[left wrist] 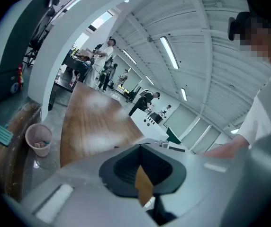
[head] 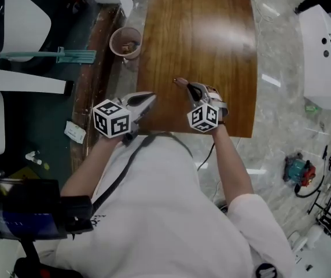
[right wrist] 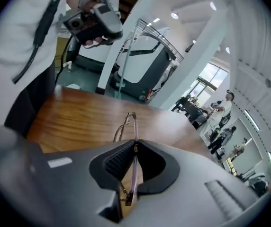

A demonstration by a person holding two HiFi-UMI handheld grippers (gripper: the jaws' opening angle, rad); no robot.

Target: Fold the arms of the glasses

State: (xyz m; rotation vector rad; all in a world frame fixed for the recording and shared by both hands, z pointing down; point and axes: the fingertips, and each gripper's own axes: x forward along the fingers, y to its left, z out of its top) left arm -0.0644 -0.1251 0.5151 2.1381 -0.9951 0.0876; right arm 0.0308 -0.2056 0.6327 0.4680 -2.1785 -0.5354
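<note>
Thin metal-framed glasses point(right wrist: 131, 126) are pinched edge-on between the jaws of my right gripper point(right wrist: 135, 144), which is shut on them. Their far end sticks out past the fingertips over the wooden table point(right wrist: 78, 122). In the head view the right gripper point(head: 184, 86) is over the table's near part, and only a small piece of the glasses point(head: 179, 81) shows at its tip. My left gripper point(head: 152, 96) hovers at the table's near left corner, shut with nothing in it. In its own view the left gripper point(left wrist: 143, 148) shows closed jaws.
A pink waste bin point(head: 125, 42) stands on the floor left of the table. A white cabinet point(head: 323, 57) is at the right, and tools and cables point(head: 300, 172) lie on the tiled floor. The far half of the table point(head: 200, 28) is bare wood.
</note>
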